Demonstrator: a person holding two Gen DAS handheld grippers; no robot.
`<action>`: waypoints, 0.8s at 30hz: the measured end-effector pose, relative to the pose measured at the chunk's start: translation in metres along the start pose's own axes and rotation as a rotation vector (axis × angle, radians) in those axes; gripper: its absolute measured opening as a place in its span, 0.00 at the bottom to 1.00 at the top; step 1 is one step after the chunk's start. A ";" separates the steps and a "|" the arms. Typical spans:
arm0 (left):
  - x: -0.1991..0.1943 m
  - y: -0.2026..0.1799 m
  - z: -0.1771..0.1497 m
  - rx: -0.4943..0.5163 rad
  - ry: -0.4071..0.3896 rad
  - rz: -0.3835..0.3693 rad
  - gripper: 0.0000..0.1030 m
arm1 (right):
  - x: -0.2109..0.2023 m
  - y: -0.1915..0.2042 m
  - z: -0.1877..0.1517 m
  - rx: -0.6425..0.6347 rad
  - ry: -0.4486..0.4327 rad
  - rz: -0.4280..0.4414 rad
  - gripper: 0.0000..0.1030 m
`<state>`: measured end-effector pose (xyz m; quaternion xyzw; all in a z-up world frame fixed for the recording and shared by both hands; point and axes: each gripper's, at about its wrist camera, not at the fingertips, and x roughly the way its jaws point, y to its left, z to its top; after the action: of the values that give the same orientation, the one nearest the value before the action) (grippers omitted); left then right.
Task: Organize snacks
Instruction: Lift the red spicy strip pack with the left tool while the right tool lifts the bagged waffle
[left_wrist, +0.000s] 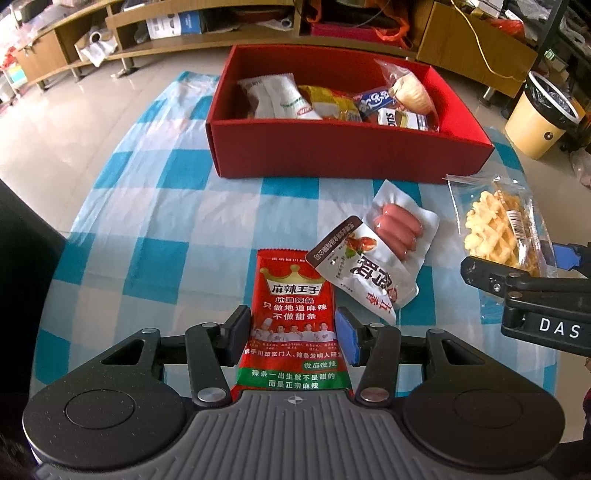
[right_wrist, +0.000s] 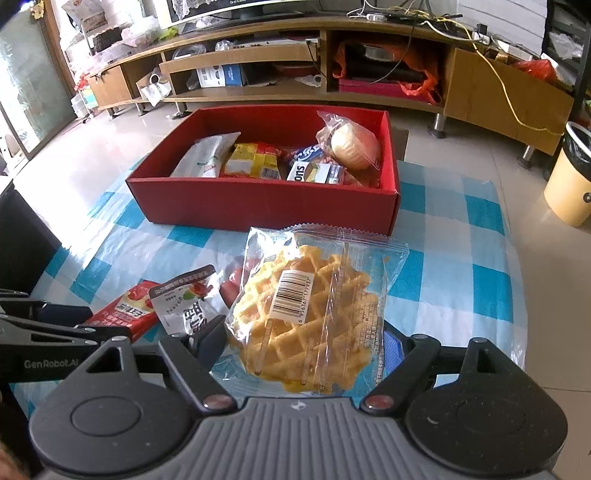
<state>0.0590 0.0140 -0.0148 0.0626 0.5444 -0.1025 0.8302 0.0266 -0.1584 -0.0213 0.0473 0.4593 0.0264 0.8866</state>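
Observation:
A red box (left_wrist: 332, 155) with several snack packs inside stands at the far side of the checked tablecloth; it also shows in the right wrist view (right_wrist: 258, 201). My left gripper (left_wrist: 293, 334) has its pads against both edges of a red spicy-strip packet (left_wrist: 293, 314) lying flat. A grey-white packet (left_wrist: 354, 273) and a sausage pack (left_wrist: 400, 229) lie just right of it. My right gripper (right_wrist: 304, 349) holds a clear-wrapped waffle (right_wrist: 306, 317) between its fingers; the waffle also shows in the left wrist view (left_wrist: 495, 229).
The blue-and-white tablecloth (left_wrist: 155, 206) covers the table. A yellow waste bin (left_wrist: 535, 114) stands on the floor at the right. A wooden TV cabinet (right_wrist: 295, 55) runs along the back. A dark object (right_wrist: 22, 240) stands at the left table edge.

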 end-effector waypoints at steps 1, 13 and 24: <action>-0.001 0.000 0.000 0.001 -0.004 0.001 0.56 | 0.000 0.000 0.001 -0.001 -0.003 0.001 0.76; -0.013 -0.001 0.003 0.006 -0.052 0.006 0.48 | -0.004 0.004 0.003 -0.010 -0.018 0.013 0.76; 0.005 -0.002 0.000 0.025 -0.007 0.010 0.76 | -0.002 0.005 0.003 -0.014 -0.010 0.016 0.76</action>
<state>0.0608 0.0115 -0.0193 0.0752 0.5400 -0.1050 0.8317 0.0278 -0.1540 -0.0173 0.0448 0.4544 0.0366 0.8889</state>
